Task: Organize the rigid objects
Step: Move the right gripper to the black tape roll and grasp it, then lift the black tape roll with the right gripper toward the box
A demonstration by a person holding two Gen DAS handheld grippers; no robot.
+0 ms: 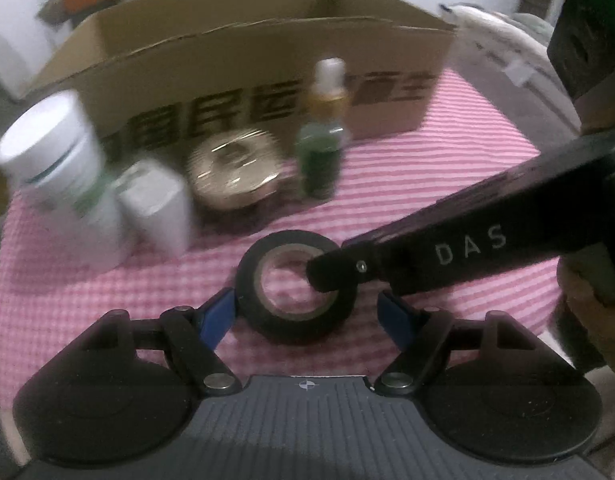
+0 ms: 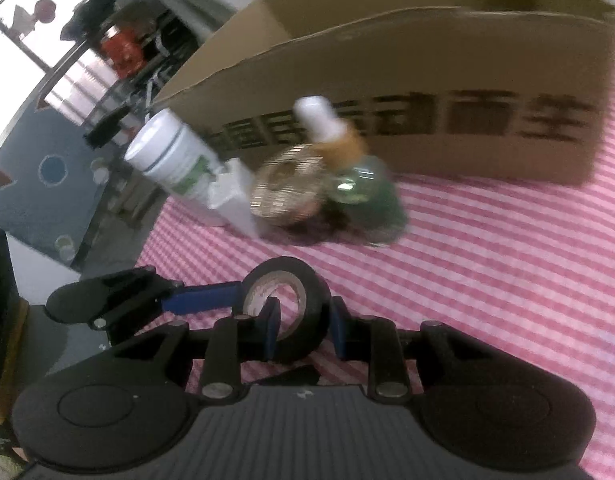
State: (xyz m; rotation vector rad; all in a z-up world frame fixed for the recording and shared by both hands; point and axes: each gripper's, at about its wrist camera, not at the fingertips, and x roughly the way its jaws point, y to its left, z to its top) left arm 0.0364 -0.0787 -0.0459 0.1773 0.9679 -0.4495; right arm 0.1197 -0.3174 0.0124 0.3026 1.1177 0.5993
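Nearest to both cameras is a black roll of tape (image 1: 295, 288) with a pale cardboard core. It sits on the table (image 1: 447, 184), which has a pink and white striped cloth on it. The roll has no long side. In the left view its round hole faces up and toward the camera. In the right view the roll (image 2: 295, 304) looks tipped up on its edge, with the hole facing left.

The right gripper (image 2: 303, 330) is clamped on the roll. One blue finger is inside the hole and the other is on the outside, pinching the roll's wall. The left gripper (image 1: 307, 316) has its fingers on both sides of the roll. The left blue finger (image 1: 219, 316) touches the roll's side. The right one has a small gap, so this gripper is not squeezing.

A bit farther back is a row of things, blurry in both views: a white round plastic jar with a green label (image 1: 55, 152), a small white box (image 1: 155, 208), a round shiny gold tin (image 1: 233, 172), and a green bottle with a white cap (image 1: 323, 136).

Behind them stands a big brown cardboard box (image 1: 243, 64) with dark letters on the front. Its top is open. I cannot see what is inside.
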